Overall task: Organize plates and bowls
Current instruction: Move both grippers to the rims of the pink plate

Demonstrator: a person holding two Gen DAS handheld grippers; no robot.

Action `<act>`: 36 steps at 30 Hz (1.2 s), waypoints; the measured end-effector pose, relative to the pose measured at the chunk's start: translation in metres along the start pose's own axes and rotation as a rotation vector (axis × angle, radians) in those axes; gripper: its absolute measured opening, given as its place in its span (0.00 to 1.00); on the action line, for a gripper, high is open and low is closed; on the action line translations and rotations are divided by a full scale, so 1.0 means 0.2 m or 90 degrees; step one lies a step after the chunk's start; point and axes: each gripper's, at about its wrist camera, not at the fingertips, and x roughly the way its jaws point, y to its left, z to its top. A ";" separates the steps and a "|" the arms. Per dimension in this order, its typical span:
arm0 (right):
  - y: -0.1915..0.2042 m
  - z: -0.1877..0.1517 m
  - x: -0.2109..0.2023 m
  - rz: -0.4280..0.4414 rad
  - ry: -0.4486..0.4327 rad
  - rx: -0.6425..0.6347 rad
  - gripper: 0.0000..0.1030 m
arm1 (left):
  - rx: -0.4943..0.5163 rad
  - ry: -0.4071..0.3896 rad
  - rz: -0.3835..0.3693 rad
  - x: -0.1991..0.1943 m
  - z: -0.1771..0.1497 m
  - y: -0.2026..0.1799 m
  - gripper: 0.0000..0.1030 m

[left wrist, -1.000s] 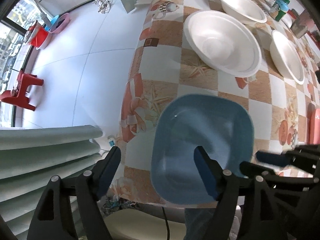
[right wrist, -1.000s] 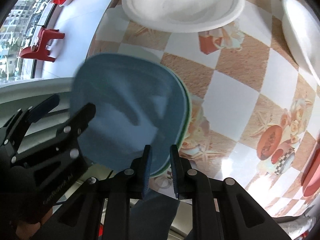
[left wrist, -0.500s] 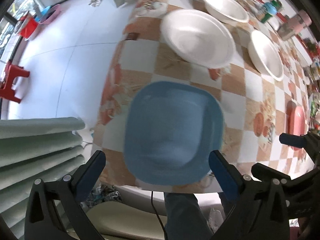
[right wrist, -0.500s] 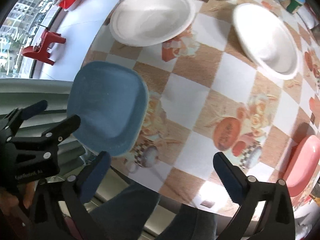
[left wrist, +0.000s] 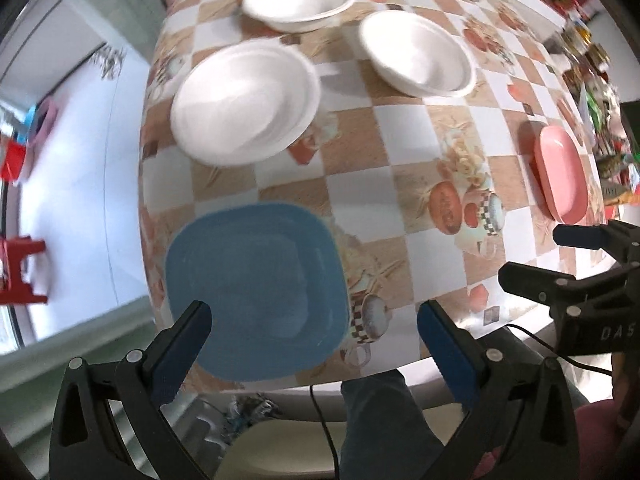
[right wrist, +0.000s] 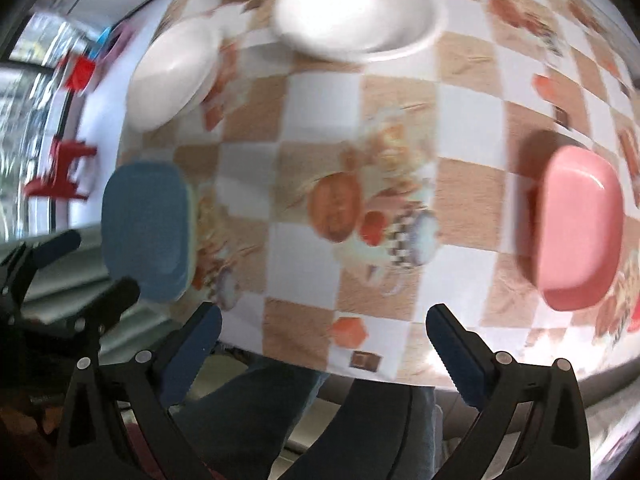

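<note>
A blue square plate lies at the near left corner of the checked tablecloth, with a pale green rim showing under it in the right wrist view. Three white round bowls sit further back. A pink plate lies at the right. My left gripper hangs open above the table's near edge, beside the blue plate, holding nothing. My right gripper is open and empty over the near edge, between the blue and pink plates.
Cups and small clutter crowd the table's far right side. A red stool and coloured tubs stand on the white floor to the left. A person's trouser legs show below the table edge.
The right gripper let go of the blue plate and opened wide. Both grippers opened fully, rose and drifted right along the table's near edge; the pink plate came into closer view.
</note>
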 end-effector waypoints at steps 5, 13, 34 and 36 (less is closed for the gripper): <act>-0.07 -0.03 -0.01 0.006 -0.001 0.029 1.00 | 0.015 0.008 -0.001 0.01 0.05 -0.05 1.00; -0.17 -0.05 0.00 0.005 0.006 0.054 1.00 | 0.052 0.035 -0.004 0.06 0.06 -0.18 1.00; -0.65 -0.03 -0.10 0.000 -0.010 0.164 1.00 | 0.134 0.092 0.001 0.16 0.26 -0.53 1.00; -0.71 -0.03 -0.12 -0.001 -0.015 0.182 1.00 | 0.141 0.094 -0.003 0.16 0.29 -0.58 1.00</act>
